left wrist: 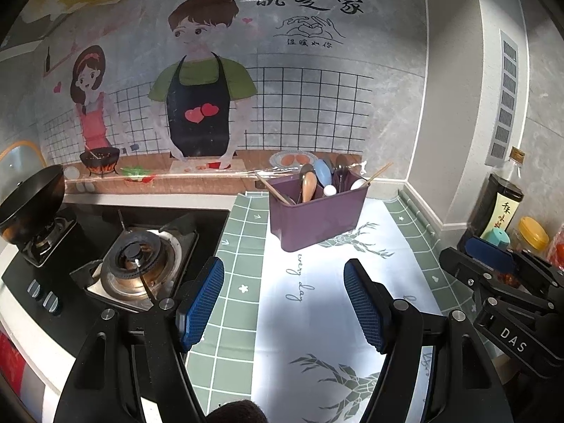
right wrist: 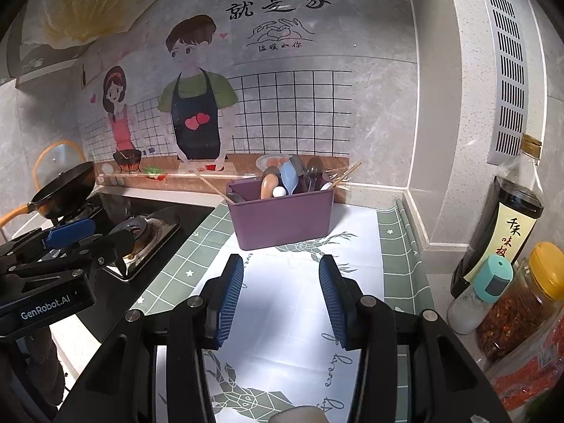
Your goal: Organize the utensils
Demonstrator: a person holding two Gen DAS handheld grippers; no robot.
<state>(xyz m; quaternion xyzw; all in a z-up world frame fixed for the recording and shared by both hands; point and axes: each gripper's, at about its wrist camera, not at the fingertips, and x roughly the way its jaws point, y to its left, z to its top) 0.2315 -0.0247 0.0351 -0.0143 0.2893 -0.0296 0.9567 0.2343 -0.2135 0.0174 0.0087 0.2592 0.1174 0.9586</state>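
**Mia:** Where are the two grippers?

**Ben:** Both hang low over the counter, pointing at the back wall. The left gripper has its blue pads wide apart and holds nothing. The right gripper is spread apart too, with nothing between its pads. They sit side by side, the left one nearer the stove.

**Mia:** Any words on them?

**Ben:** The side of the left gripper says "GenRobot.AI". The right one has "DAS" on it.

**Mia:** Where are the utensils?

**Ben:** They stand in a purple bin at the back of the mat, near the wall, well ahead of both grippers. Spoons poke out of it, one tan and one light blue, and wooden chopsticks lean out at both ends.

**Mia:** What is the bin on?

**Ben:** A white and green mat with deer drawings and curly writing; I can read "every day".

**Mia:** And the room?

**Ben:** It is a kitchen. A gas stove is on the left with a black wok on the far burner. The wall has a cartoon sticker of a boy and a girl cooking, with Chinese writing above. On the right stand a dark sauce bottle with a Chinese label, a white shaker with a teal cap, and a jar of chili flakes with a yellow lid.
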